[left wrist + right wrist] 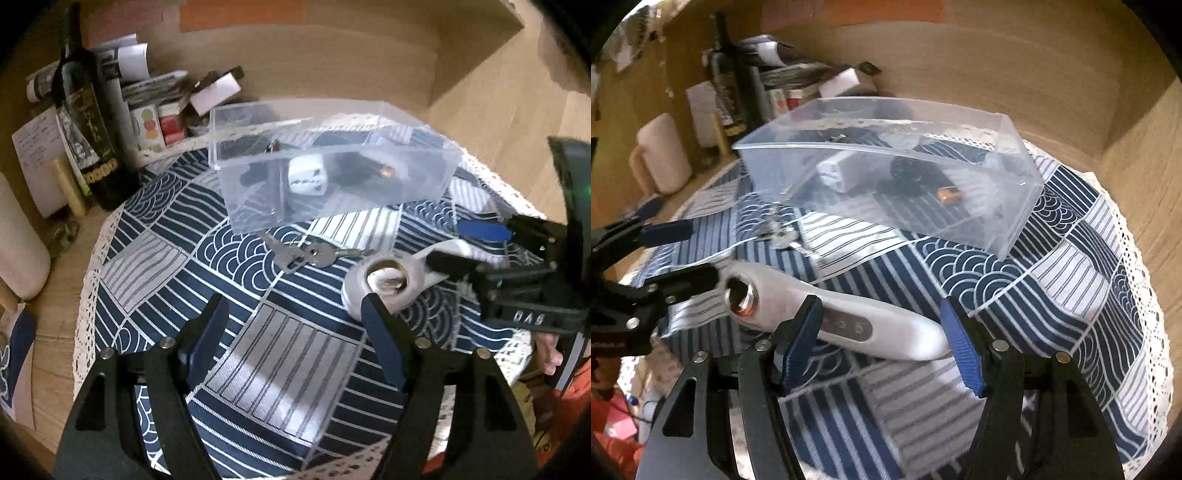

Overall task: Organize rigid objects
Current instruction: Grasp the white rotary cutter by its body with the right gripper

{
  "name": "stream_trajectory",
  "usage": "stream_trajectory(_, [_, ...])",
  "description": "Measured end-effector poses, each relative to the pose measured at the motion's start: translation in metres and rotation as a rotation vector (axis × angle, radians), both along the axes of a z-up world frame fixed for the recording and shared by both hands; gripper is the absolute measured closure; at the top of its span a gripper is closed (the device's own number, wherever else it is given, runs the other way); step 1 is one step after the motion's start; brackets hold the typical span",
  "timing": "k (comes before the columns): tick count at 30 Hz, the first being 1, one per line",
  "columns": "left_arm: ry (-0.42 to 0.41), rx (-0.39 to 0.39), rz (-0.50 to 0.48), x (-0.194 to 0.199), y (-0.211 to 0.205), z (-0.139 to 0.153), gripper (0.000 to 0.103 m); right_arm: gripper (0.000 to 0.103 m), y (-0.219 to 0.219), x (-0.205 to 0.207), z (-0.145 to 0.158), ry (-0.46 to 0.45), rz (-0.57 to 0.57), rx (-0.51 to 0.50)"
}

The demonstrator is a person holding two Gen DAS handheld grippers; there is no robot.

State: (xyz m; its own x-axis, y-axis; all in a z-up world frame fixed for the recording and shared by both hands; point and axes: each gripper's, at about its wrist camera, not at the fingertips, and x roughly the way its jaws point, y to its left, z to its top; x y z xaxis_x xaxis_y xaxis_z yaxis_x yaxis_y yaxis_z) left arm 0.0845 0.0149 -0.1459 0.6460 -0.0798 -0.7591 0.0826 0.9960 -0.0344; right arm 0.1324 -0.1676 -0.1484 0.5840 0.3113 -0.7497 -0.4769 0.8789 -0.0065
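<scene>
Both grippers over a round table covered by a blue-and-white patterned tablecloth [1015, 280] with a lace edge.

Left gripper [295, 306]: fingers spread wide, nothing between them, hovering above the cloth. Its right fingertip sits just in front of the round metal head of a white handheld device [388, 284]; contact cannot be judged from this view.

Right gripper [882, 310]: fingers apart, straddling the white handheld device [849, 317], which lies flat on the cloth. Left pad looks close to or against the body near the button panel; right pad stands clear of the tail end. Not clamped.

Clear plastic box [325, 162] stands on the cloth beyond the device, open at the top. Inside: a white cube-shaped adapter [306, 177], a battery with a copper-coloured end [949, 194], and some dark items too blurred to name.

Bunch of keys [306, 254] lies on the cloth just in front of the box.

Dark wine bottle [85, 122] upright at the table's far left among papers and small boxes.
</scene>
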Motion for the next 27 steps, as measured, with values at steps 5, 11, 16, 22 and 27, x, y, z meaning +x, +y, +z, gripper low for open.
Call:
stream_trajectory(5, [0.009,0.020,0.017,0.003,0.004,-0.004,0.029,0.040,-0.006,-0.003,0.013,-0.004,-0.010,0.087])
stream_trajectory(11, [0.035,0.033,0.059,0.012,0.012,-0.011,0.032,0.040,-0.002,-0.025,0.025,-0.036,0.026,0.117])
stream_trajectory(16, [0.079,-0.012,0.054,0.024,0.011,-0.018,0.036,0.040,-0.004,-0.032,0.022,-0.029,0.019,0.134])
stream_trajectory(22, [0.089,-0.025,-0.031,0.019,-0.016,-0.020,0.041,0.040,-0.015,-0.036,0.020,-0.024,-0.013,0.146])
stream_trajectory(27, [0.069,-0.040,-0.081,0.015,-0.035,-0.016,0.041,0.040,-0.018,-0.039,0.020,-0.029,-0.026,0.148])
